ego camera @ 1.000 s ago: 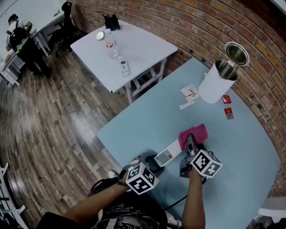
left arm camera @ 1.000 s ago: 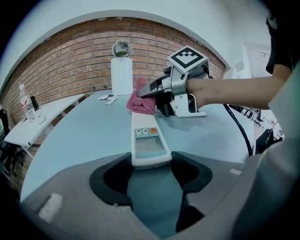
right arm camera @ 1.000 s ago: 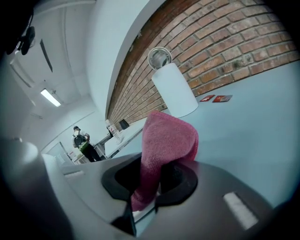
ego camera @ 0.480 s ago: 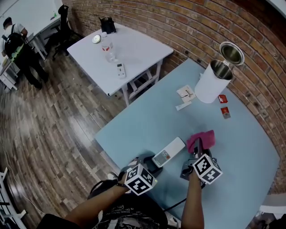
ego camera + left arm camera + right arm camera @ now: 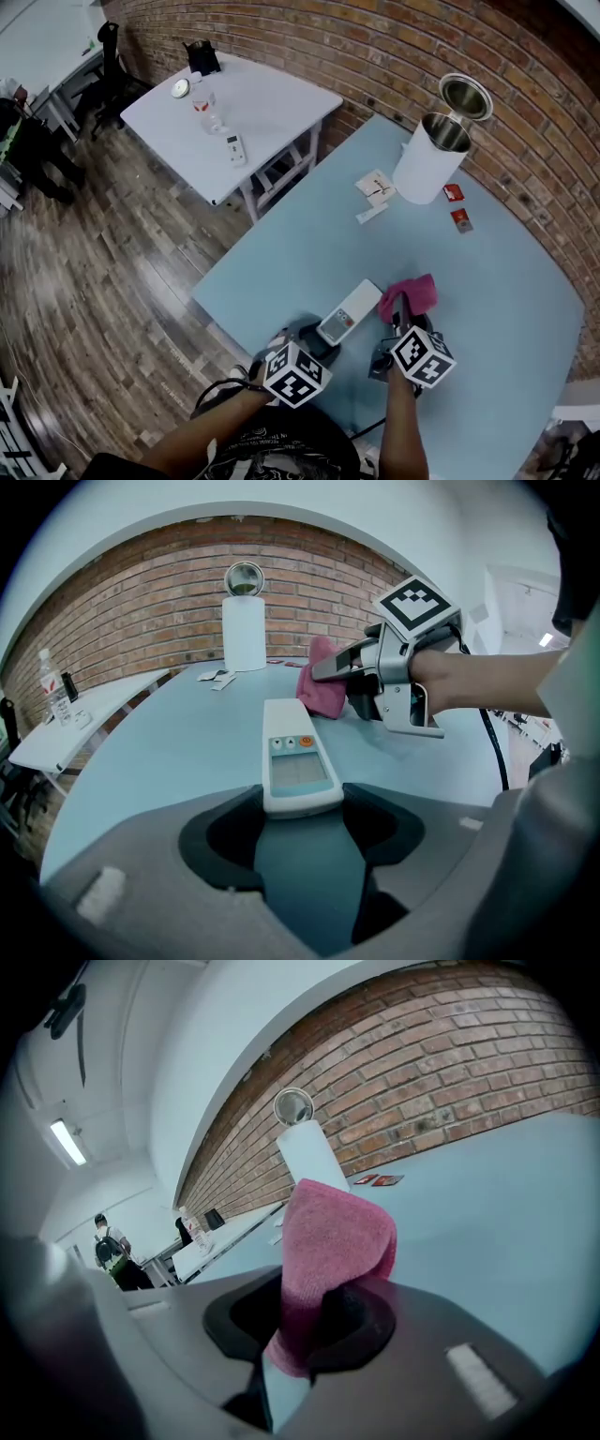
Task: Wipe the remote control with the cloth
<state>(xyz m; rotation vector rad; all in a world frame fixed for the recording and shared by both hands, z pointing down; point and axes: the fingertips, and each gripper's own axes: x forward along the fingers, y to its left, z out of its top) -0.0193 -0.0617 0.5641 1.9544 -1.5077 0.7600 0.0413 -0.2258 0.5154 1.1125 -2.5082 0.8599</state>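
The left gripper is clamped on the near end of the remote control, which lies flat on the pale blue table. The right gripper is closed on a pink cloth, whose free fold sits just beside the remote's far end. A good wipe probably means laying that fold onto the remote's button face and stroking lengthwise with light pressure, away from the clamped end, while the left grip holds firm.
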